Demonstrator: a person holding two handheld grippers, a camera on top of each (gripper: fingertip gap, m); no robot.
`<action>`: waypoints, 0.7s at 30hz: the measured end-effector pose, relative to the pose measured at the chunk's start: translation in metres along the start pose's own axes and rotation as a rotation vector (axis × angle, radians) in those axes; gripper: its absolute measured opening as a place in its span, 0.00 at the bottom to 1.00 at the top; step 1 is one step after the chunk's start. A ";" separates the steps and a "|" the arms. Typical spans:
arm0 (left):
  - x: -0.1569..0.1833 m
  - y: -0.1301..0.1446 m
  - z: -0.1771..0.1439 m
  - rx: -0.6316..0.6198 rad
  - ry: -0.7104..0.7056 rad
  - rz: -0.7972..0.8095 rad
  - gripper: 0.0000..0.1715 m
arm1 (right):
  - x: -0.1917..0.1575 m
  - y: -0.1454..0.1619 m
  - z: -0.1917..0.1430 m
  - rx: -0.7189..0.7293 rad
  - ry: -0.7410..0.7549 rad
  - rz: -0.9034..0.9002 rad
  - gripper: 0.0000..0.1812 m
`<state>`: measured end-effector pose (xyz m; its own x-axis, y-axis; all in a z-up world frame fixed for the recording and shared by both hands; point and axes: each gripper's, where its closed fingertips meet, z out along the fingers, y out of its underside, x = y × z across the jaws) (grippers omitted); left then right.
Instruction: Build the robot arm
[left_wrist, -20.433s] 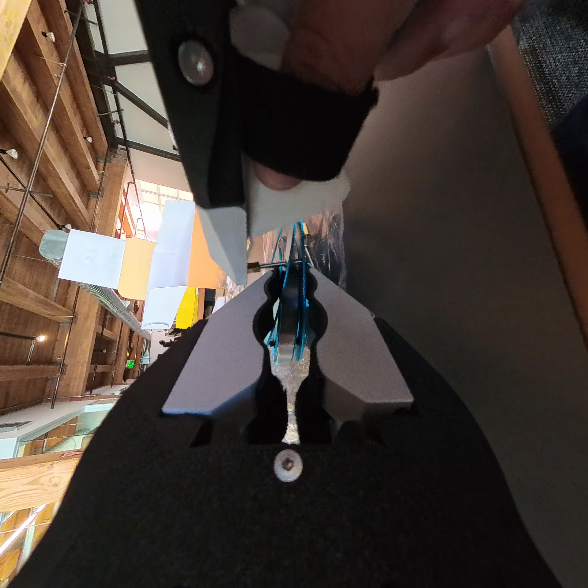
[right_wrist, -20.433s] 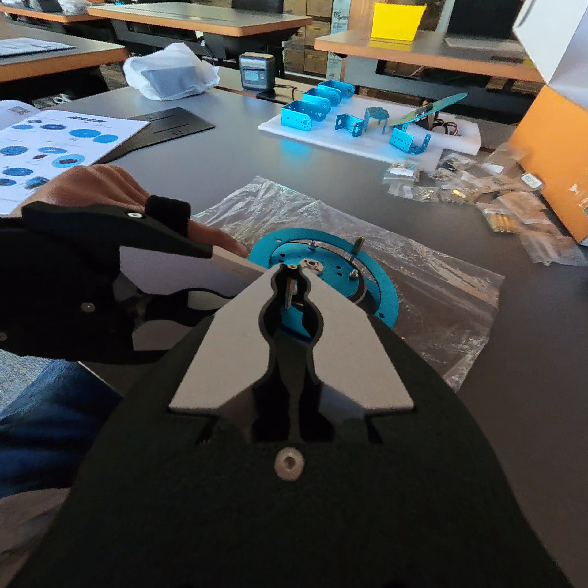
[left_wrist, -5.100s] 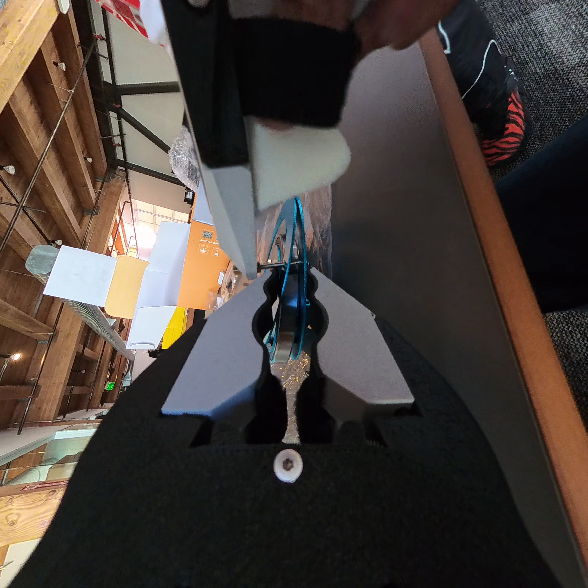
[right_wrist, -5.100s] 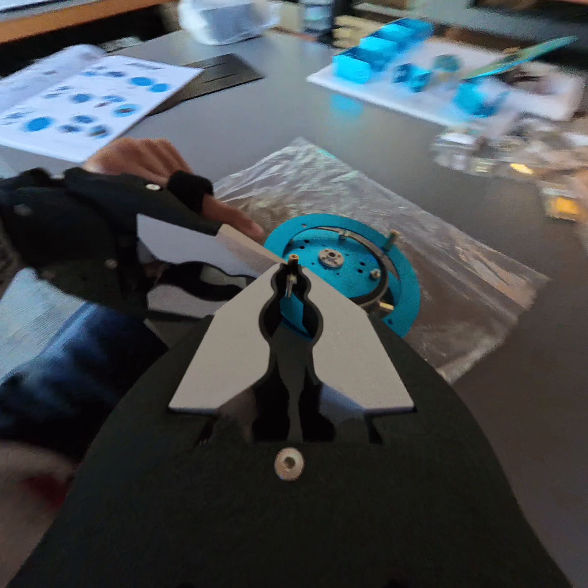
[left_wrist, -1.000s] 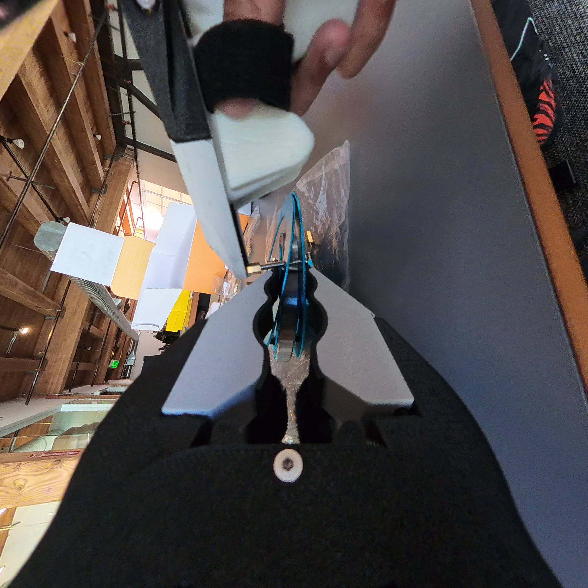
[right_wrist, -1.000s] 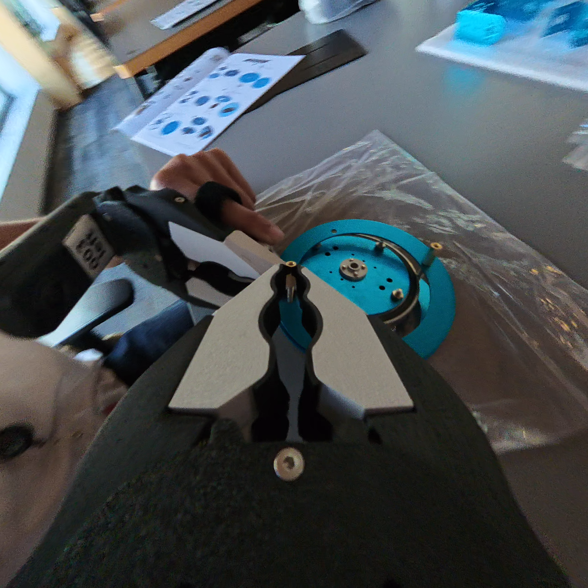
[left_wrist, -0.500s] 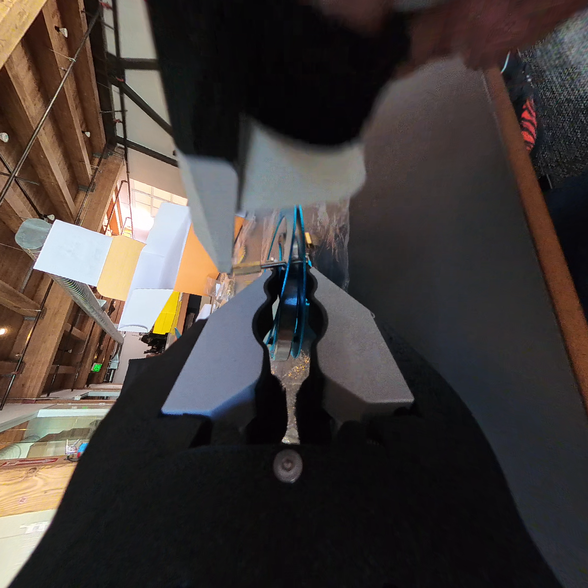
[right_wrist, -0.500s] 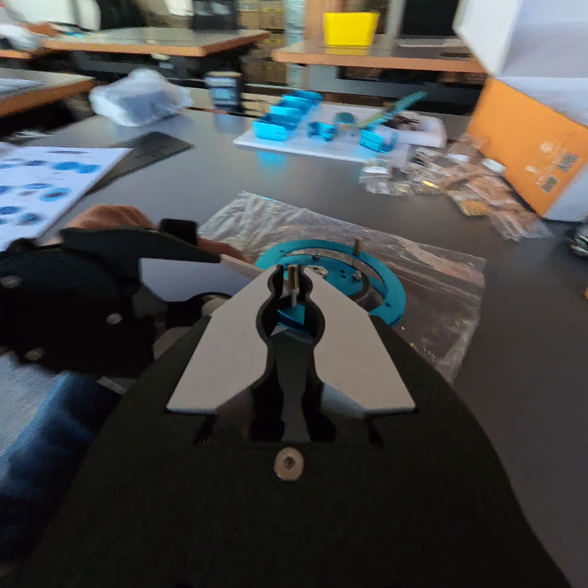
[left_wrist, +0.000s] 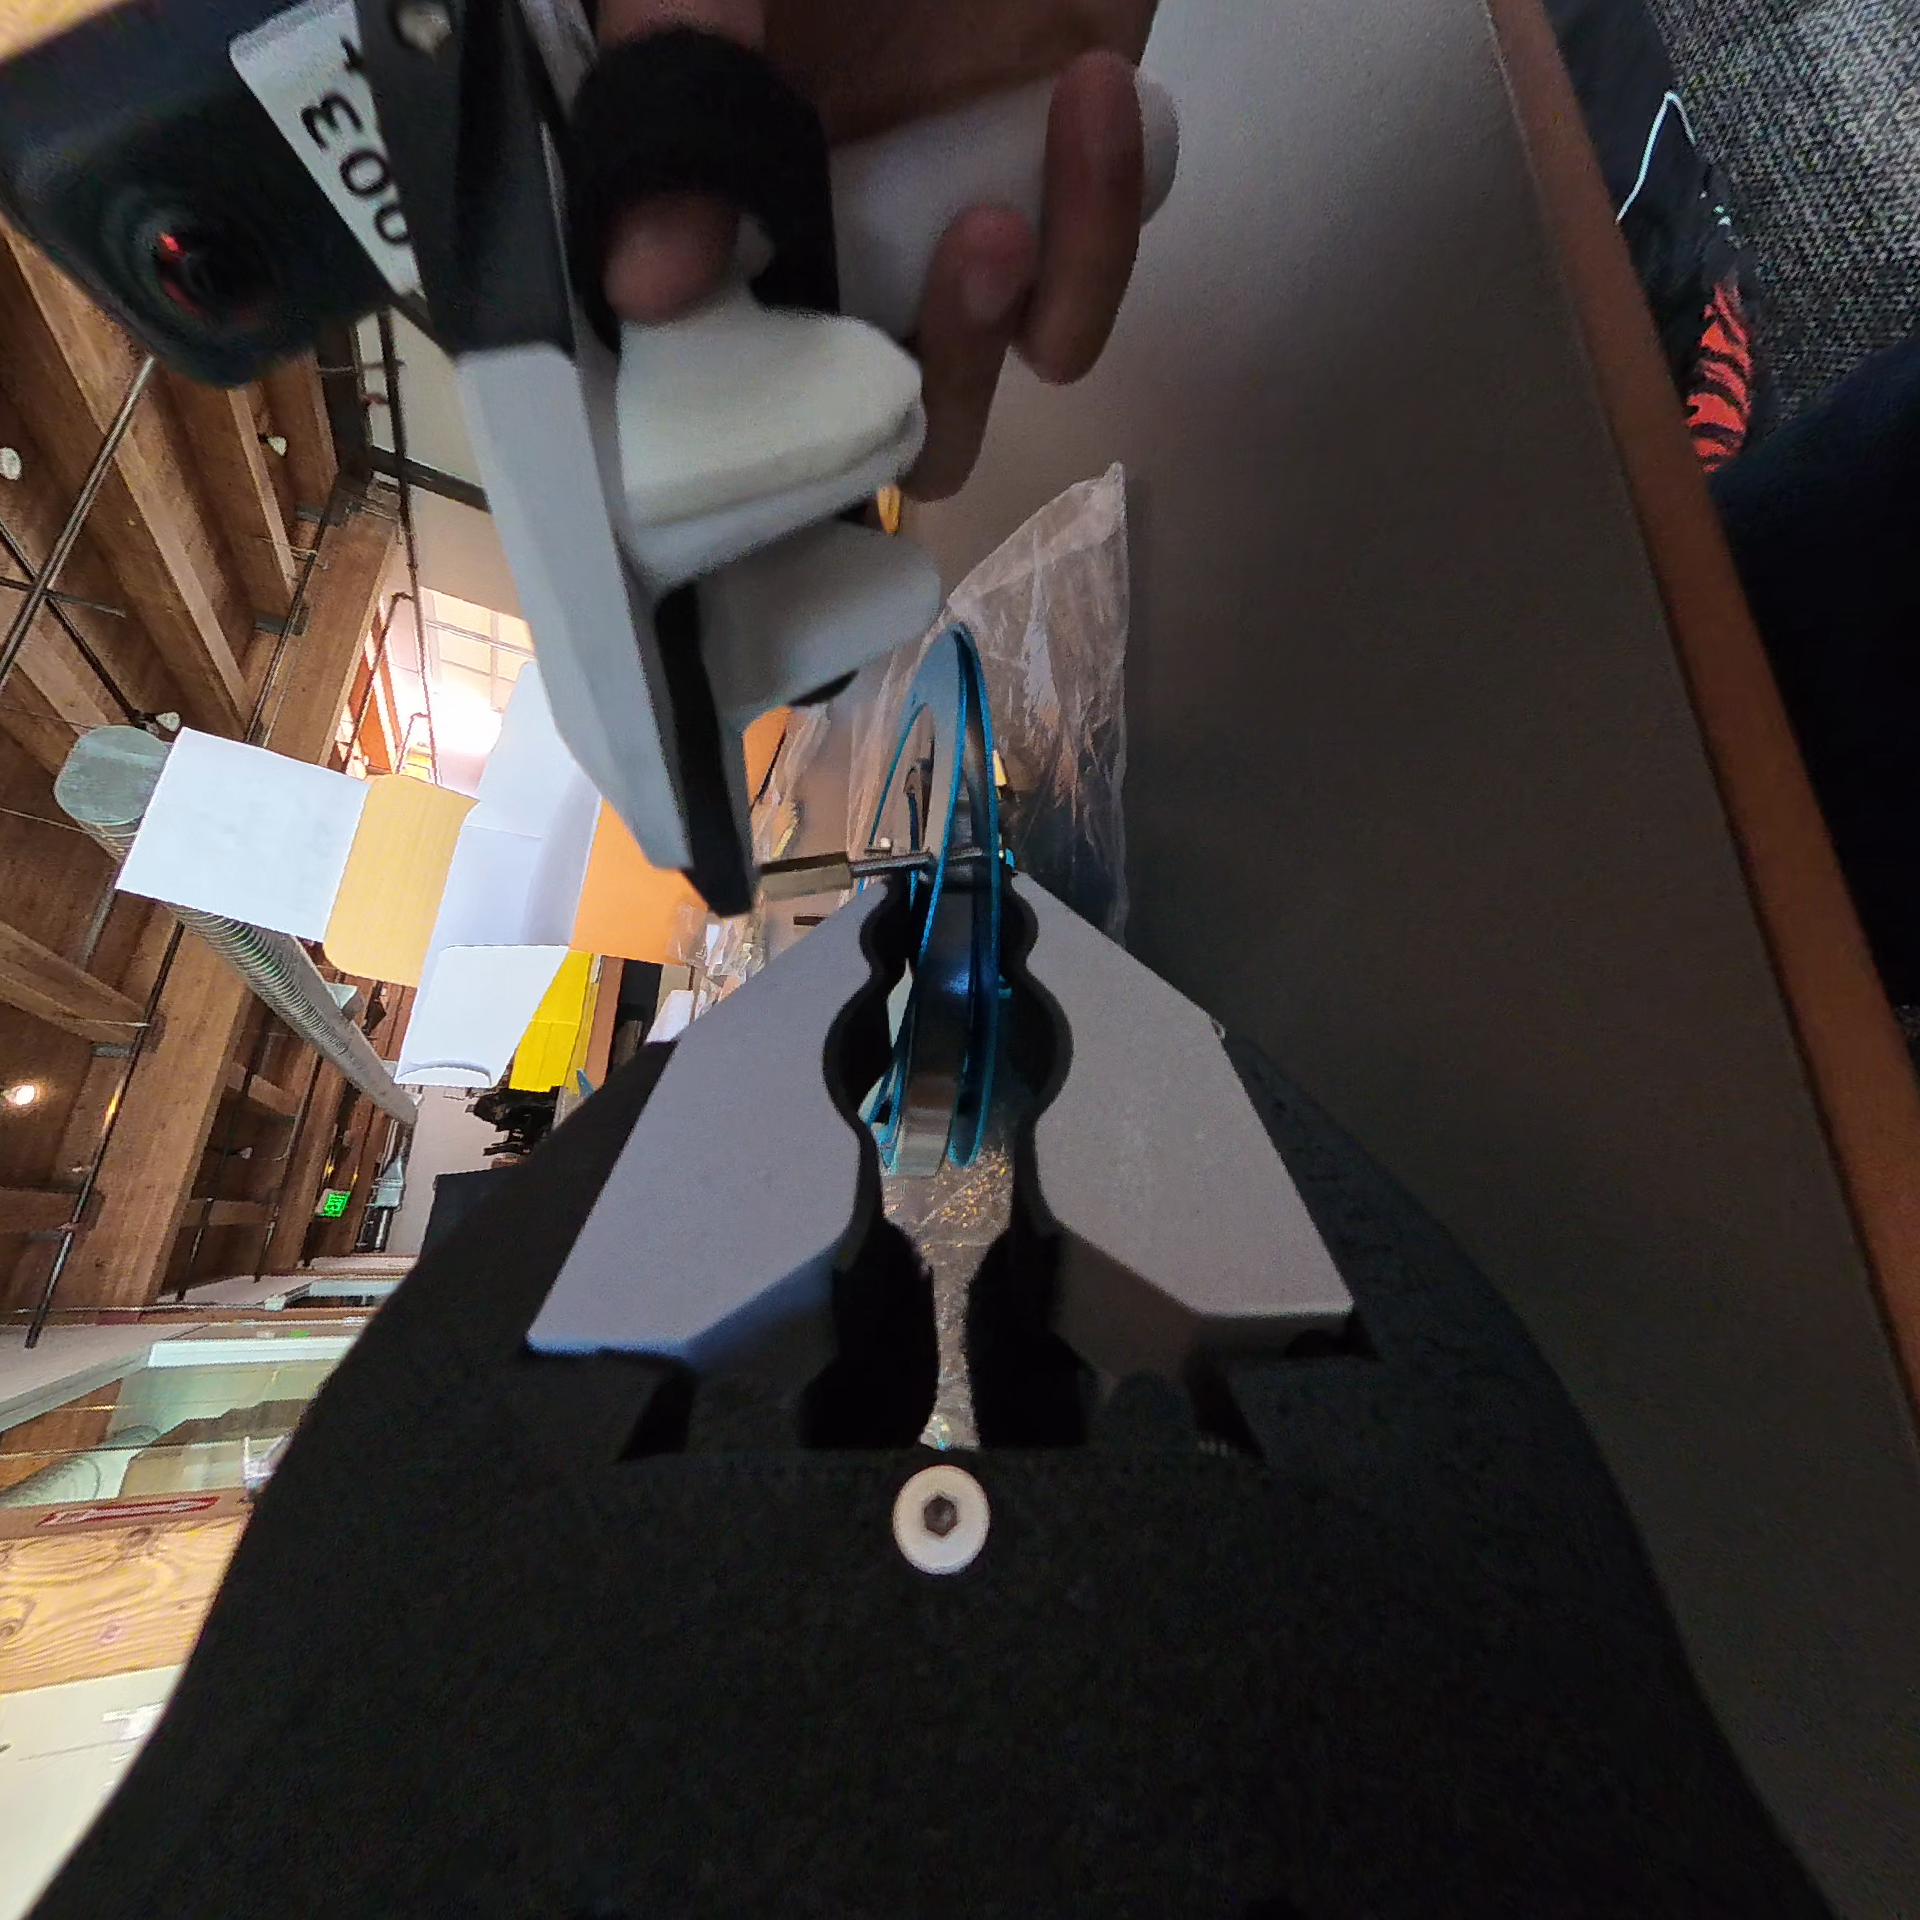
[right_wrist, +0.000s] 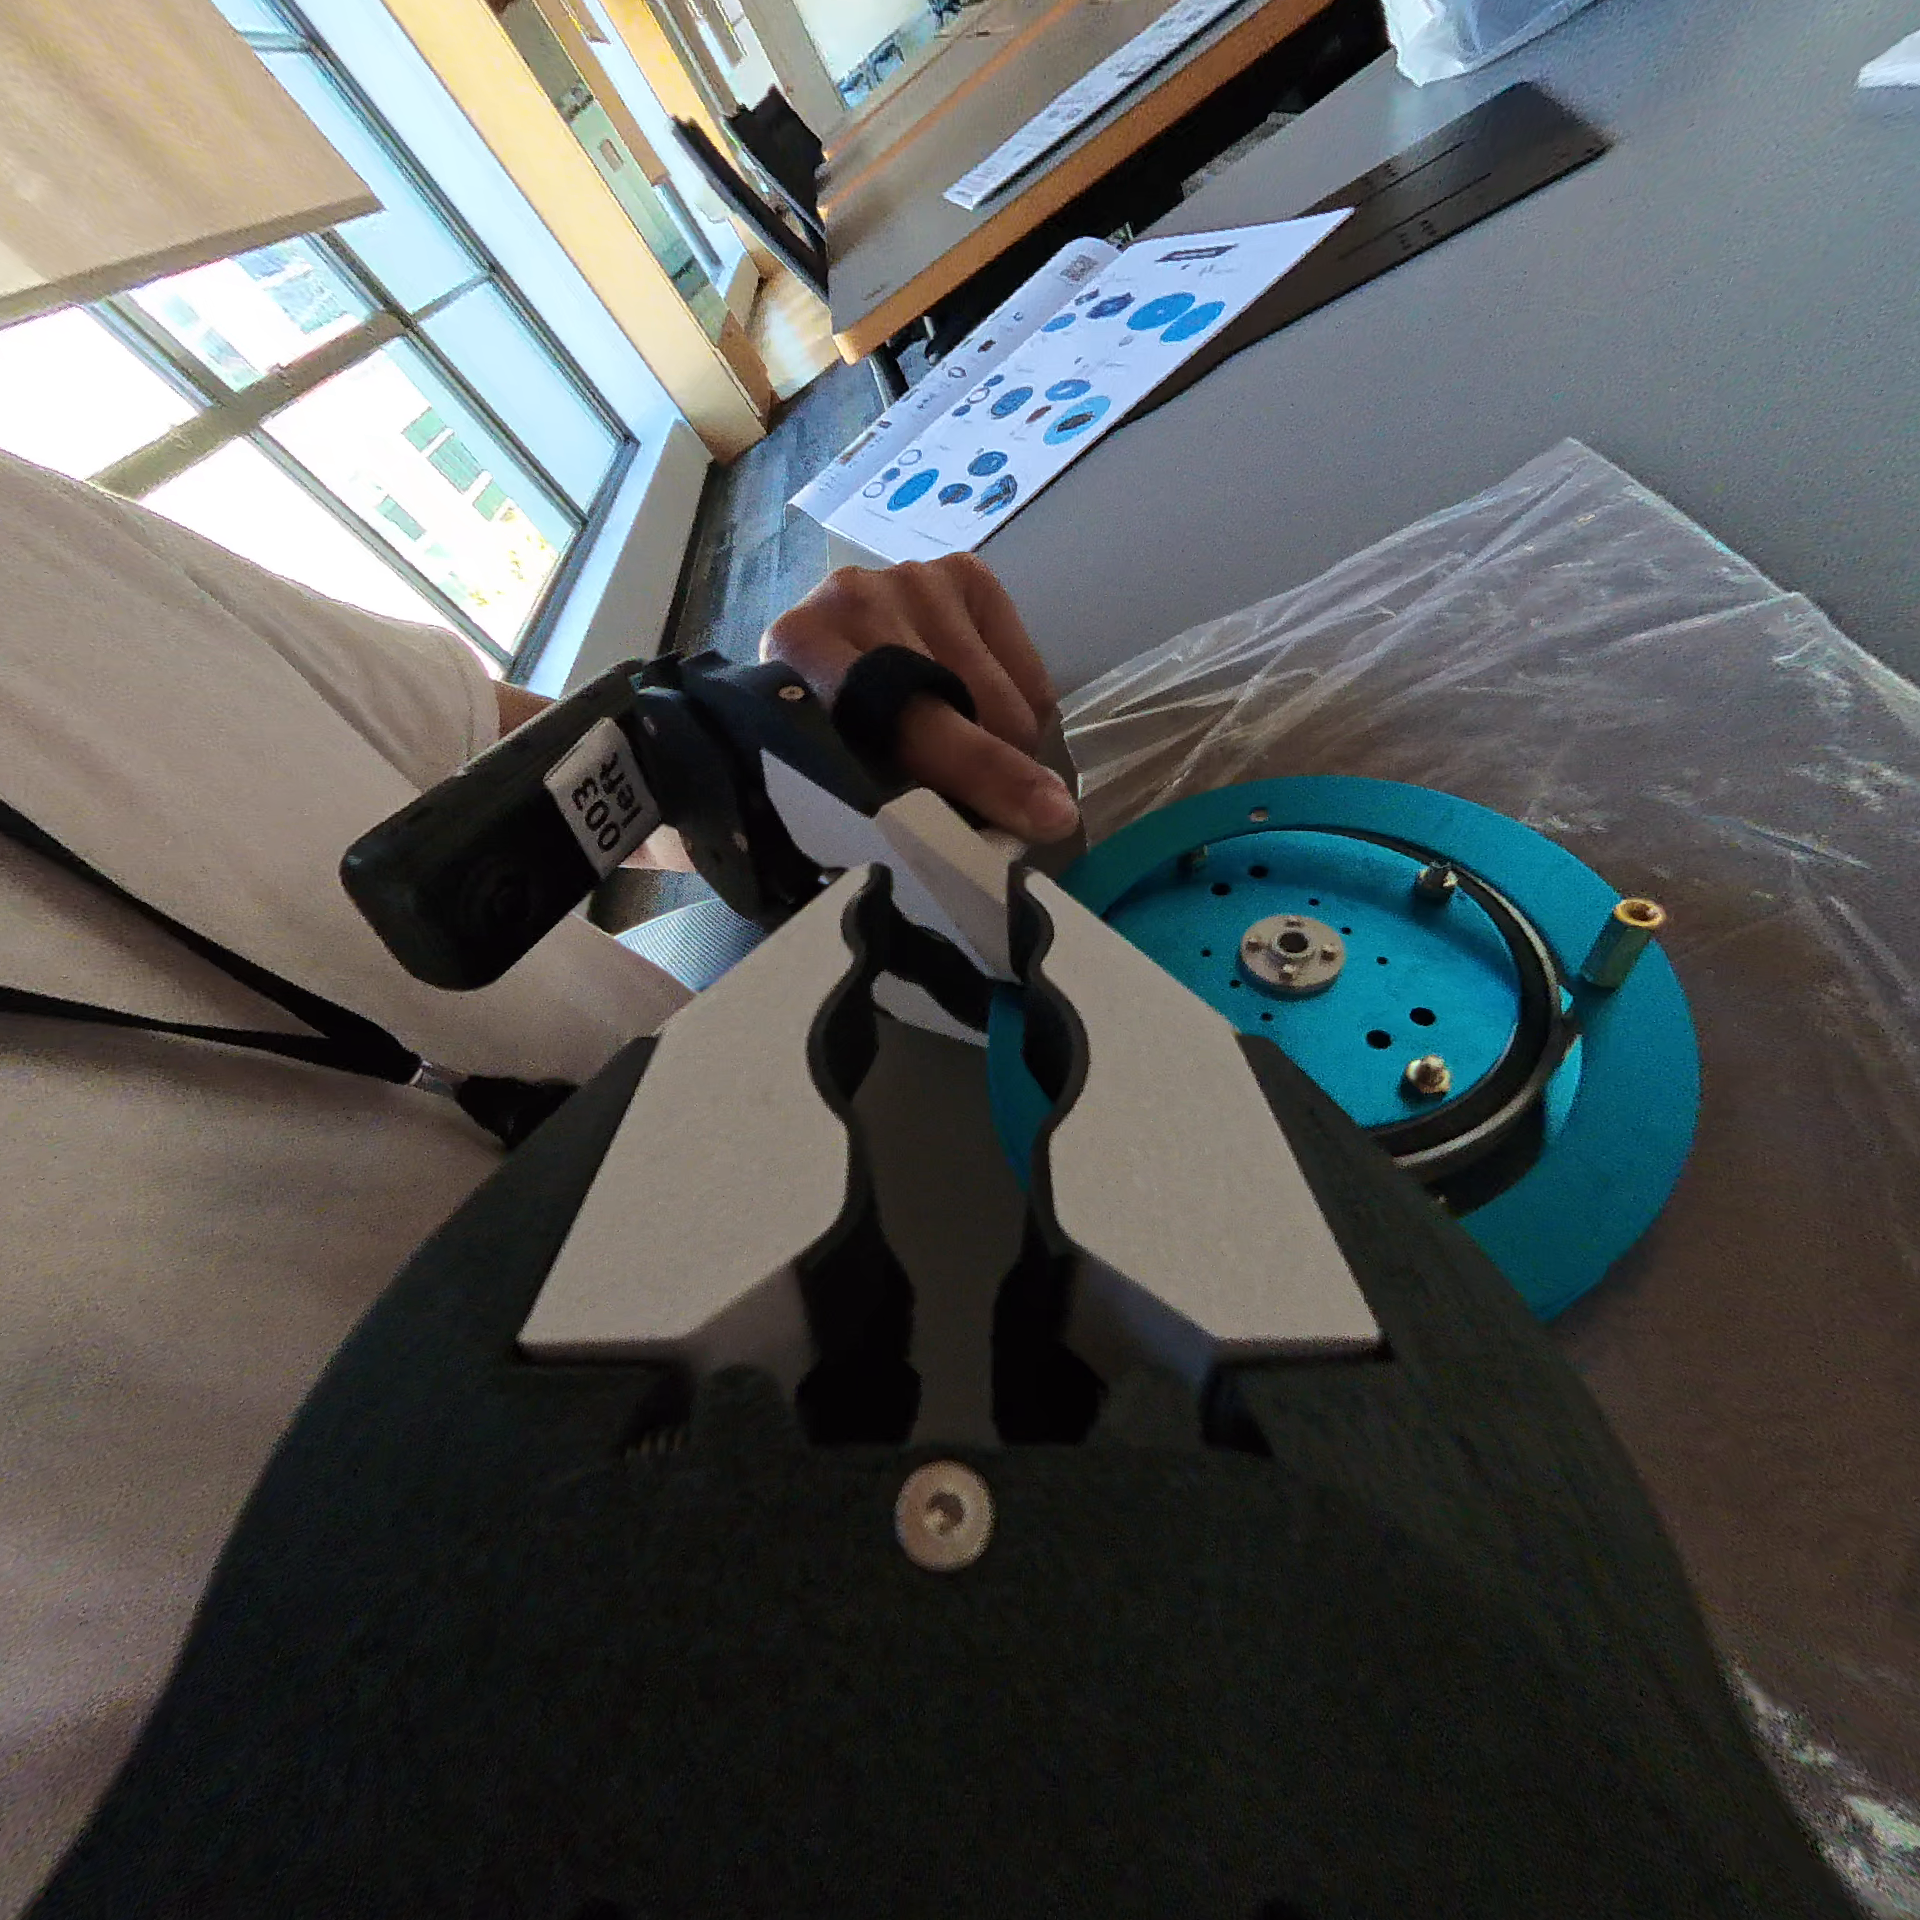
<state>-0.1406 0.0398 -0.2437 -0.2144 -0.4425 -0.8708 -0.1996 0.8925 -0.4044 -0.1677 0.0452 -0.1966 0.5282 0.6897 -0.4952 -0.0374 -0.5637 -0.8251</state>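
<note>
A blue round disc assembly (right_wrist: 1351, 987) lies on a clear plastic bag (right_wrist: 1558, 644) on the grey table (right_wrist: 1558, 364). My left gripper (left_wrist: 948, 894) is shut on the disc's rim (left_wrist: 945, 997); one of its fingers (right_wrist: 935, 842) shows in the right wrist view, with a hand on it. A brass standoff on a screw (left_wrist: 805, 868) sticks out of the disc by the left gripper's tips. My right gripper (right_wrist: 948, 878) is open, with nothing between its tips; its tip (left_wrist: 717, 883) sits right beside that standoff. Another brass standoff (right_wrist: 1621, 940) stands on the disc's far rim.
A printed sheet with blue pictures (right_wrist: 1060, 395) and a black flat plate (right_wrist: 1455, 177) lie farther back on the table. A person's torso in a light shirt (right_wrist: 208, 1039) is close on the left. The table's wooden edge (left_wrist: 1714, 831) runs alongside. White and orange boxes (left_wrist: 312, 831) stand beyond. Across from one pair of fingers to the other is roughly 5 centimeters.
My right gripper has opened and no longer holds the standoff, which stays on the disc. Its view has swung left toward the windows. The left gripper still grips the disc.
</note>
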 end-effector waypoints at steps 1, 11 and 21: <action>0.000 0.000 0.000 -0.001 -0.001 0.004 0.09 | 0.006 0.001 0.001 -0.010 0.019 0.007 0.11; 0.001 -0.001 -0.002 0.009 0.013 -0.003 0.09 | 0.014 0.011 0.001 -0.048 0.086 -0.006 0.05; -0.001 0.000 0.000 -0.011 0.003 0.003 0.09 | 0.024 0.008 -0.001 0.023 0.635 -0.106 0.03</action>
<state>-0.1408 0.0402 -0.2427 -0.2179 -0.4406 -0.8709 -0.2093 0.8927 -0.3992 -0.1549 0.0564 -0.2150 0.9289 0.3344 -0.1589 0.0284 -0.4922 -0.8700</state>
